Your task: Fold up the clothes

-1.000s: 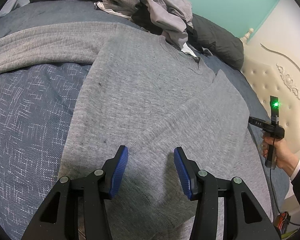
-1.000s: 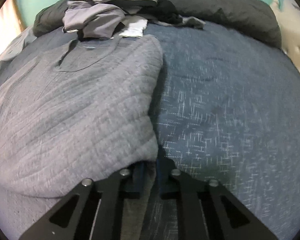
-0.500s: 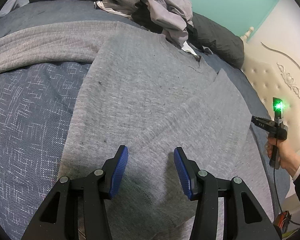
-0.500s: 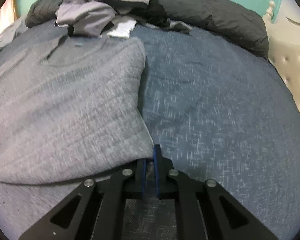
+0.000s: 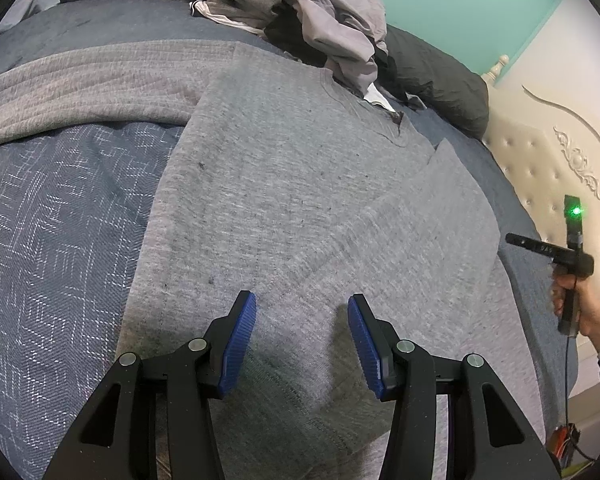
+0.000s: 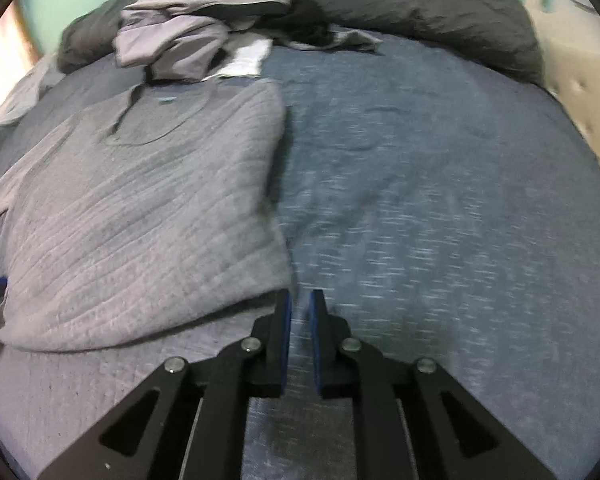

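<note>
A grey knit sweater [image 5: 300, 184] lies flat on the bed, neck toward the clothes pile. One sleeve [image 5: 80, 92] stretches out to the left, and the other side is folded over the body [image 5: 400, 240]. My left gripper [image 5: 302, 320] hovers open over the lower hem, pads apart and pressing nothing. In the right wrist view the sweater [image 6: 140, 208] fills the left half. My right gripper [image 6: 300, 308] is just off its folded edge, its jaws opening by a narrow gap with only bedspread showing between them. A hand [image 5: 572, 304] holds that gripper at the bed's right side.
A blue patterned bedspread [image 6: 440, 200] covers the bed. A heap of unfolded clothes [image 5: 320, 20] and dark pillows [image 6: 420, 12] lie at the far end. A cream tufted headboard [image 5: 548, 168] stands along the right.
My right gripper has risen and drawn back from the sweater's folded edge, and its jaws have parted slightly. The left gripper has not moved.
</note>
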The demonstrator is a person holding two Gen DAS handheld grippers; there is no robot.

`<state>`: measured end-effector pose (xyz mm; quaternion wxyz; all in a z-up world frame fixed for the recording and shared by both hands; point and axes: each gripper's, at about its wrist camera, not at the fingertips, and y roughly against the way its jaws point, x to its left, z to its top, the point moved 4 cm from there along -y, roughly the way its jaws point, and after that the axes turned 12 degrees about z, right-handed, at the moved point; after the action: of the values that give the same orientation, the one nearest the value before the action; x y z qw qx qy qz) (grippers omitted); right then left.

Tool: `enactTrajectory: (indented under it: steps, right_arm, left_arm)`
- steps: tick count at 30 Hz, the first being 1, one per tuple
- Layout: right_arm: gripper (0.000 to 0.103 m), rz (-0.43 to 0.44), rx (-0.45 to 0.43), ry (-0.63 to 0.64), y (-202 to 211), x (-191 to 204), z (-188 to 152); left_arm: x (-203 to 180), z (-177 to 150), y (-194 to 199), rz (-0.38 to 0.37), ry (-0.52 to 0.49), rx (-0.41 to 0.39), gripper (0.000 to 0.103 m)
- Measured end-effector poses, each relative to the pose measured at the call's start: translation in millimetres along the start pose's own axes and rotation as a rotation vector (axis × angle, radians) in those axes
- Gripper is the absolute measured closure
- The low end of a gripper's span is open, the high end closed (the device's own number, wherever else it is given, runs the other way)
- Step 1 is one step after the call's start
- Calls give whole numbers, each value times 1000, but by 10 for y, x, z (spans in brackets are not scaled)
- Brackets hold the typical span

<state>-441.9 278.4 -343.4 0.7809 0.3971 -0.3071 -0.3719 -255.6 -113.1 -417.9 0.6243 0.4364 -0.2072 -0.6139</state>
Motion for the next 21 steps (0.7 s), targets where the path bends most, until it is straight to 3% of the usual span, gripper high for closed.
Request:
enactTrajectory:
  steps: [5, 10, 15, 21]
  right_arm:
    - [94, 126, -126, -66, 90, 185, 265]
    - [94, 131, -75, -45, -289, 418, 468]
    - [98, 86, 5, -93, -672, 308, 392]
    - [98, 130, -46, -126, -581, 268, 432]
  left_arm:
    - [-7, 9, -11, 2, -4, -1, 51]
    - [-1, 17, -14, 1, -5, 2, 51]
    - [-16, 19, -18, 3, -11, 3, 50]
    - [-18, 9, -4, -2, -9, 4, 50]
